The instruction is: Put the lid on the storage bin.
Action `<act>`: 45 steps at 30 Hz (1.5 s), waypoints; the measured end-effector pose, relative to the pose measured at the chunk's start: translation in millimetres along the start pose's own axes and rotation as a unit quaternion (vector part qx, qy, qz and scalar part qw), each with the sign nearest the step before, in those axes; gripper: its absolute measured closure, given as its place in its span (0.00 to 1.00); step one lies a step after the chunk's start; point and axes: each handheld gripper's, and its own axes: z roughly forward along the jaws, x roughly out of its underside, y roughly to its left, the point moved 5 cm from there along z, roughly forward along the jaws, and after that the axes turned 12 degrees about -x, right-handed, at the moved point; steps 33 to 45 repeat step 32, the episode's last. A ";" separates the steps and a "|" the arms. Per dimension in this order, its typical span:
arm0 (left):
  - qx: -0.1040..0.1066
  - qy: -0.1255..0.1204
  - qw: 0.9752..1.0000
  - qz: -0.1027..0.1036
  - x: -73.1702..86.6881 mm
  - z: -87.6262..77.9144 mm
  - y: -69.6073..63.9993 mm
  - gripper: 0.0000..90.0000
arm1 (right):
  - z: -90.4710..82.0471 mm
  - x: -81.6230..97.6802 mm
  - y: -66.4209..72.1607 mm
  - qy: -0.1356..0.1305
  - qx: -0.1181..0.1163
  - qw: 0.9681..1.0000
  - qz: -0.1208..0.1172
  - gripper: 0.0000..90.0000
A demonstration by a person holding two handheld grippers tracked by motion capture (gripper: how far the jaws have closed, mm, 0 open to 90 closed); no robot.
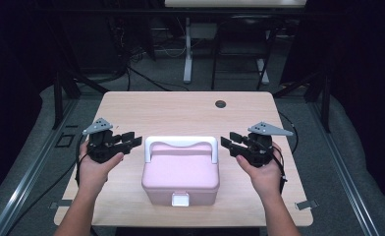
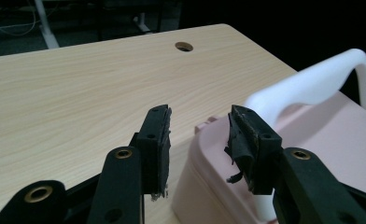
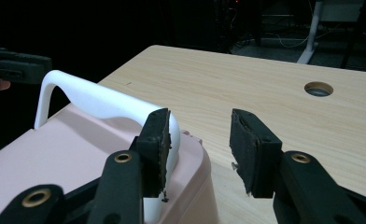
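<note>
Nearest the person's edge of the worktop [image 1: 131, 103] sits the pink box [image 1: 179, 174], its white latch [image 1: 180, 199] facing the person and its lid down; that front-on placing puts the clasp in easy reach and leaves both ends free. The box's long axis runs left to right across the worktop, and its white handle [image 1: 180, 143] stands upright along the far edge of the lid, arching parallel to that axis.

A little farther back, the left gripper [image 1: 131, 139] and the right gripper [image 1: 231, 140] hover level, one at each end of the handle, jaws aimed inward at each other across the box. Both pairs of jaws stand wide with nothing between them. In the left gripper view the box's corner [image 2: 204, 140] lies just beyond the gap between the pads; in the right gripper view the handle's end [image 3: 172, 128] sits just behind one pad. Touching cannot be told. This mirrored stance looks like a setup for taking the handle or steadying the box from both ends.

Farthest off, a cable hole [image 1: 220, 103] marks the worktop's back edge
</note>
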 end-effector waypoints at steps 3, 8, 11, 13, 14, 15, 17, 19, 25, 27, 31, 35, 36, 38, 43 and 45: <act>-0.006 -0.003 1.000 -0.008 0.6 1.4 5.9 0.65 | -0.1 0.4 -1.0 -0.001 0.001 1.000 0.001 0.64; -0.014 -0.004 1.000 -0.015 3.5 -0.8 15.5 0.65 | -1.4 1.3 -4.9 -0.001 0.006 1.000 0.004 0.64; -0.019 -0.010 1.000 -0.021 4.6 -2.2 20.4 0.65 | -1.7 1.9 -6.9 -0.001 0.008 1.000 0.006 0.64; -0.021 -0.012 0.999 -0.024 5.7 -2.8 22.6 0.65 | -1.9 2.3 -7.6 -0.001 0.009 1.000 0.009 0.64; -0.022 -0.012 0.999 -0.025 6.2 -2.8 23.3 0.64 | -2.0 2.5 -8.0 -0.001 0.010 1.000 0.010 0.64; -0.023 -0.010 0.999 -0.023 6.8 -2.7 23.7 0.64 | -2.2 2.6 -8.5 -0.001 0.010 1.000 0.010 0.64; -0.023 -0.012 0.999 -0.024 7.9 -2.9 24.3 0.64 | -2.4 3.0 -9.2 -0.001 0.011 1.000 0.011 0.64; -0.025 -0.010 0.999 -0.023 9.6 -3.0 25.8 0.64 | -2.3 3.4 -9.7 -0.001 0.012 1.000 0.013 0.64; -0.020 -0.006 1.000 -0.023 17.4 -0.9 26.6 0.63 | 0.0 5.4 -11.2 0.004 0.011 1.000 0.014 0.64; -0.017 -0.004 1.000 -0.022 19.1 -1.3 26.6 0.62 | 0.8 5.6 -10.9 0.003 0.010 1.000 0.012 0.64; -0.009 -0.010 1.000 -0.024 20.3 -4.1 25.4 0.58 | -0.1 4.8 -9.8 0.002 0.007 1.000 0.012 0.64; -0.006 -0.012 1.000 -0.027 20.0 -5.2 24.4 0.57 | -0.3 4.6 -9.4 0.002 0.007 1.000 0.012 0.64; -0.006 -0.012 1.000 -0.027 20.0 -5.2 24.4 0.57 | -0.3 4.6 -9.4 0.002 0.007 1.000 0.012 0.64; -0.006 -0.012 1.000 -0.027 20.0 -5.2 24.4 0.57 | -0.3 4.6 -9.4 0.002 0.007 1.000 0.012 0.64; -0.006 -0.012 1.000 -0.027 20.0 -5.2 24.4 0.57 | -0.3 4.6 -9.4 0.002 0.007 1.000 0.012 0.64; -0.006 -0.012 1.000 -0.027 20.0 -5.2 24.4 0.57 | -0.3 4.6 -9.4 0.002 0.007 1.000 0.012 0.64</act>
